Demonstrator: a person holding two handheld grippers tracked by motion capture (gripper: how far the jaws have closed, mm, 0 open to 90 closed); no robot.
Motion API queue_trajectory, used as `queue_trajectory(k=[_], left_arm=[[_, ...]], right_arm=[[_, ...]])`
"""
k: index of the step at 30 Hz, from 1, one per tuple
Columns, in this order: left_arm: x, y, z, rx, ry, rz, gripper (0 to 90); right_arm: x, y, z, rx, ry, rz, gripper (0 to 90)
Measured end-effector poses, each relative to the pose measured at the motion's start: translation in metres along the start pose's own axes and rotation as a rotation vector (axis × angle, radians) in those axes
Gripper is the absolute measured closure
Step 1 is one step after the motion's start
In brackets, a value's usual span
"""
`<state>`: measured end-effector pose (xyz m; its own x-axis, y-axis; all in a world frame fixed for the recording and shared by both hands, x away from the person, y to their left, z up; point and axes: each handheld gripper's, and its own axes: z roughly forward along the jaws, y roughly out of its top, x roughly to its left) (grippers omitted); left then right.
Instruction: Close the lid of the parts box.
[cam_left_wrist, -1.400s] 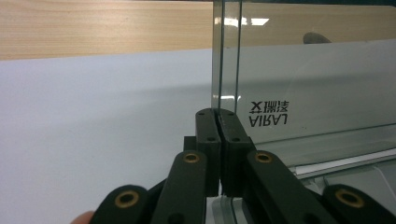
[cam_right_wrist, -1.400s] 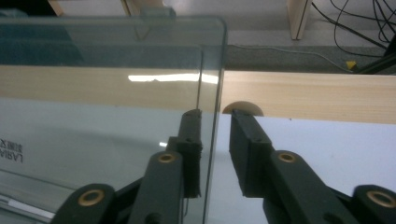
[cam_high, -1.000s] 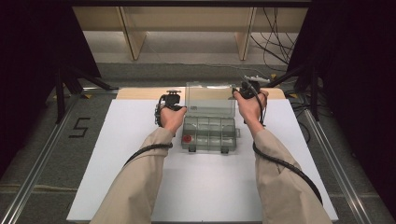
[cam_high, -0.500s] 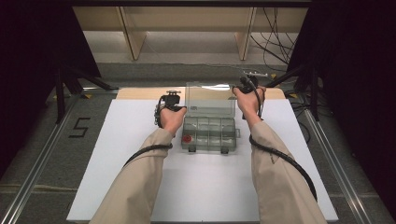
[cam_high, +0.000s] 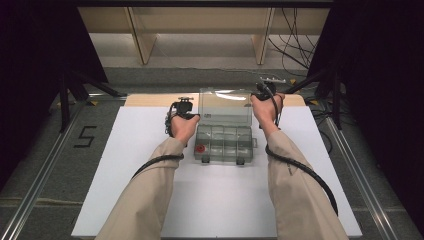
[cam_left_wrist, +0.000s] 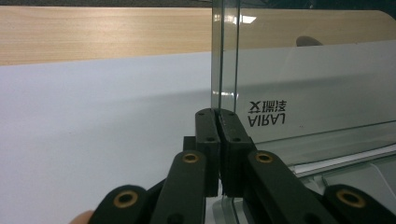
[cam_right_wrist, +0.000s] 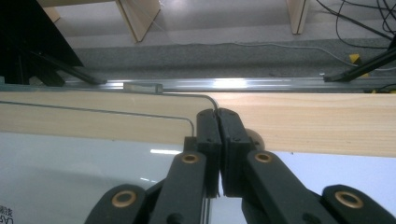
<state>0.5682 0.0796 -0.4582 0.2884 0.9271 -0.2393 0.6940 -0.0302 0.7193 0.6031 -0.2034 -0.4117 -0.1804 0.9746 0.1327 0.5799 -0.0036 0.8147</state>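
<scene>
A clear plastic compartment box (cam_high: 223, 145) sits on the white table top with its clear lid (cam_high: 225, 107) standing upright. My left gripper (cam_left_wrist: 218, 114) is shut on the lid's left edge (cam_left_wrist: 224, 70), low down near the hinge; it shows beside the box (cam_high: 195, 116) in the high view. My right gripper (cam_right_wrist: 217, 114) has just been closing and is now shut on the lid's upper right corner (cam_right_wrist: 205, 100); it sits at the top of the lid (cam_high: 256, 96) in the high view. A small red part (cam_high: 200, 148) lies in the box's front left compartment.
The white board (cam_high: 125, 165) covers the table, with a wooden strip (cam_high: 150, 100) along its far edge. Beyond it are a metal rail (cam_right_wrist: 187, 85), wooden legs (cam_high: 142, 42) and loose cables (cam_high: 295, 35). Black stands (cam_high: 70, 85) flank the table.
My right gripper's jaws have closed onto the lid's top right corner. The left gripper and the box have stayed put.
</scene>
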Motion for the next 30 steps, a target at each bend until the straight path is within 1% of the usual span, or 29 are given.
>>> queue_trajectory(k=[4, 5, 6, 7, 8, 9, 10, 11, 13, 14, 16, 17, 18, 19, 21, 22, 23, 24, 26, 28, 29, 30], left_arm=[[0.002, 0.000, -0.001, 0.004, -0.012, 0.015, 86.2], [0.002, 0.000, -0.001, 0.004, -0.012, 0.019, 84.7], [0.003, 0.001, -0.002, 0.001, -0.013, 0.021, 82.3], [0.003, 0.001, -0.001, -0.014, -0.009, 0.016, 79.3], [0.004, 0.002, -0.002, -0.019, -0.011, 0.026, 74.7], [0.007, 0.003, -0.005, -0.013, -0.008, 0.045, 69.9], [0.006, 0.005, -0.006, -0.039, -0.014, 0.034, 68.2], [0.005, 0.006, -0.006, -0.066, -0.014, 0.021, 66.9], [0.005, 0.010, -0.011, -0.092, -0.015, 0.043, 64.4], [0.005, 0.013, -0.013, -0.090, -0.008, 0.067, 63.9], [0.003, 0.017, -0.015, -0.126, -0.008, 0.062, 63.7], [0.002, 0.020, -0.017, -0.138, -0.007, 0.064, 63.8], [0.002, 0.022, -0.017, -0.146, -0.008, 0.067, 64.1], [0.001, 0.025, -0.018, -0.154, -0.006, 0.074, 64.3], [-0.001, 0.029, -0.020, -0.160, -0.005, 0.078, 64.9], [-0.002, 0.032, -0.020, -0.168, -0.008, 0.083, 65.1], [-0.004, 0.034, -0.021, -0.180, -0.011, 0.076, 65.6], [-0.005, 0.036, -0.021, -0.184, -0.008, 0.075, 65.9], [-0.007, 0.041, -0.023, -0.194, -0.006, 0.077, 67.6], [-0.008, 0.045, -0.023, -0.210, -0.007, 0.074, 68.6], [-0.009, 0.047, -0.024, -0.214, -0.007, 0.074, 69.2], [-0.009, 0.048, -0.025, -0.209, -0.005, 0.081, 69.7]], right_arm=[[0.004, -0.001, -0.003, -0.016, -0.010, 0.015, 88.9], [0.003, -0.001, -0.004, -0.022, -0.011, 0.001, 89.0], [0.003, -0.001, -0.005, -0.026, -0.014, -0.006, 89.0], [0.004, -0.001, -0.007, -0.020, -0.009, 0.009, 89.1], [0.005, -0.002, -0.008, -0.025, -0.011, 0.011, 89.0], [0.004, -0.002, -0.009, -0.032, -0.010, -0.011, 89.0], [0.005, -0.003, -0.009, -0.041, -0.012, 0.002, 89.0], [0.005, -0.003, -0.011, -0.037, -0.012, -0.004, 89.0], [0.007, -0.004, -0.013, -0.049, -0.012, 0.000, 89.0], [0.006, -0.005, -0.014, -0.053, -0.013, -0.010, 89.0], [0.007, -0.005, -0.015, -0.061, -0.012, -0.004, 89.0], [0.008, -0.006, -0.016, -0.073, -0.011, -0.009, 89.0], [0.008, -0.007, -0.018, -0.072, -0.018, -0.014, 89.0], [0.008, -0.007, -0.019, -0.072, -0.010, -0.013, 89.0], [0.009, -0.009, -0.021, -0.094, -0.011, -0.014, 89.1], [0.009, -0.009, -0.022, -0.094, -0.010, -0.020, 89.1], [0.009, -0.010, -0.024, -0.097, -0.009, -0.013, 89.1], [0.009, -0.010, -0.025, -0.102, -0.008, -0.025, 89.1], [0.010, -0.011, -0.027, -0.112, -0.006, -0.029, 89.1], [0.010, -0.012, -0.030, -0.115, 0.003, -0.023, 89.1], [0.010, -0.013, -0.030, -0.123, -0.003, -0.028, 89.1], [0.010, -0.013, -0.031, -0.130, 0.001, -0.033, 89.1]])
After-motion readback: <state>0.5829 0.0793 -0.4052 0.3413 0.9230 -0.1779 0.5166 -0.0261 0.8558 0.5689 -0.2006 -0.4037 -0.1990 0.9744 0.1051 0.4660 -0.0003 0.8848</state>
